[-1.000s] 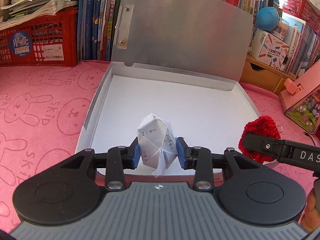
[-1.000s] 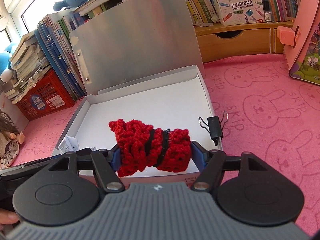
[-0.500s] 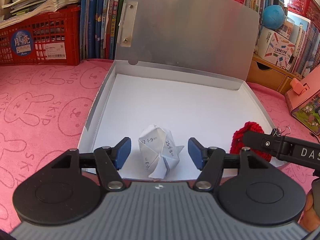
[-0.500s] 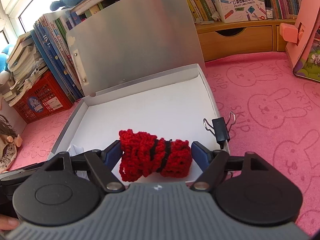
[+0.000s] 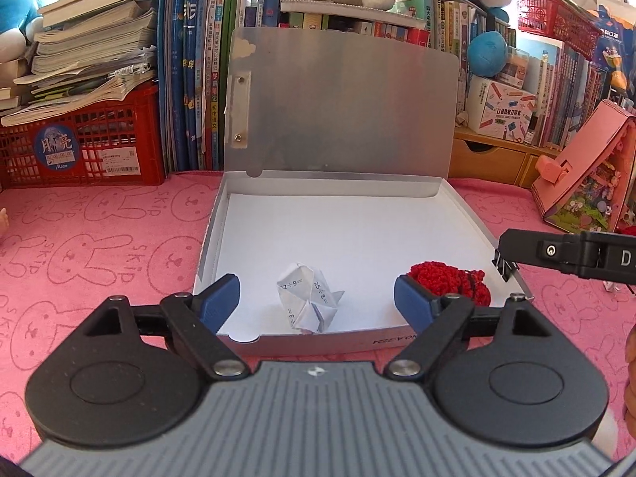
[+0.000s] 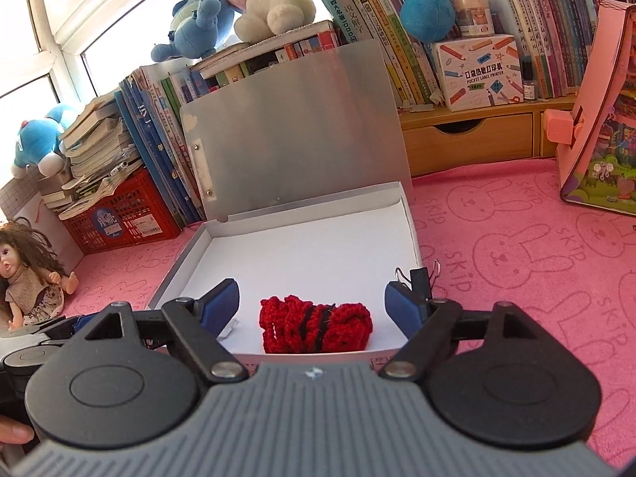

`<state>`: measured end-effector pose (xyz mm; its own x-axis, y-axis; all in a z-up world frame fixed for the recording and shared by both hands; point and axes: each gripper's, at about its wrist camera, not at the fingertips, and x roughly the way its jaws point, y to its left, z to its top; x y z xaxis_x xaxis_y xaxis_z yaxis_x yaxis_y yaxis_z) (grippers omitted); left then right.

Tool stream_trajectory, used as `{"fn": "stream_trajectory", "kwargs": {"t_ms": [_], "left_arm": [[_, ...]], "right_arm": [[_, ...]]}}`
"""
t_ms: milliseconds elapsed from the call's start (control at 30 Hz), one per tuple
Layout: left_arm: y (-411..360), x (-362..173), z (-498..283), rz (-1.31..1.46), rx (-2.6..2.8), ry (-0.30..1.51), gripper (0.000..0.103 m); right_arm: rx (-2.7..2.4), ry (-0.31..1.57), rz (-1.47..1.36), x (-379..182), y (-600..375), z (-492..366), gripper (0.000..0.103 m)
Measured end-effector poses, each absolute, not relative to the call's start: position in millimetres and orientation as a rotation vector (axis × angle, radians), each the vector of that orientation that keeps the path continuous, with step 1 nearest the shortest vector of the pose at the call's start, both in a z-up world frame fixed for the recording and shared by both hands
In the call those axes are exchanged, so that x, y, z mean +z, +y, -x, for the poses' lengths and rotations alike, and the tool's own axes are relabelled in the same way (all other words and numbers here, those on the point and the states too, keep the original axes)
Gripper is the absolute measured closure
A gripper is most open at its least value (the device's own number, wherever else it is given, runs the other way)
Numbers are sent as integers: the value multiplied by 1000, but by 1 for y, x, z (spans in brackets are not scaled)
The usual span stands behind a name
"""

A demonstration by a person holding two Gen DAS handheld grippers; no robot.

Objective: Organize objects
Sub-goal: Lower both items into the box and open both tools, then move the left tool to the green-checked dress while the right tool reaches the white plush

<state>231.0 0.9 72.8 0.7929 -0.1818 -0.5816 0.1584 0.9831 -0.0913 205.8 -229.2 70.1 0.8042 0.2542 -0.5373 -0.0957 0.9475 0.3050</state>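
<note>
Paper, crumpled and faceted, lies in the box beside knobbly red yarn, long axis crosswise. Left gripper and right gripper both gape, holding nothing.

The right gripper hangs with jaws spread wide over the near edge of the open box. A red crocheted bundle lies inside between the fingers, touching neither. A black binder clip sits at the box's right wall.
</note>
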Motion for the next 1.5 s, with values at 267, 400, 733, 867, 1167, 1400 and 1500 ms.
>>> {"fn": "stream_trajectory", "kwargs": {"t_ms": [267,400,733,867,1167,1400,1500], "left_arm": [[9,80,-171,72,-220,578,13],[15,74,-141,64,-215,566,12],[38,54,-78,53,-159,520,12],[44,42,-63,43,-150,521,11],[56,27,-47,47,-94,522,10],[55,25,-34,17,-77,491,8],[57,27,-26,14,-71,476,8]], "right_arm": [[216,568,-228,72,-236,-153,14],[209,563,-213,65,-238,-130,14],[150,534,-136,41,-238,-76,13],[129,535,-144,32,-242,-59,12],[38,510,-97,15,-243,-38,8],[2,533,-31,-2,-236,-40,7],[-10,551,-10,-7,-232,-43,7]]}}
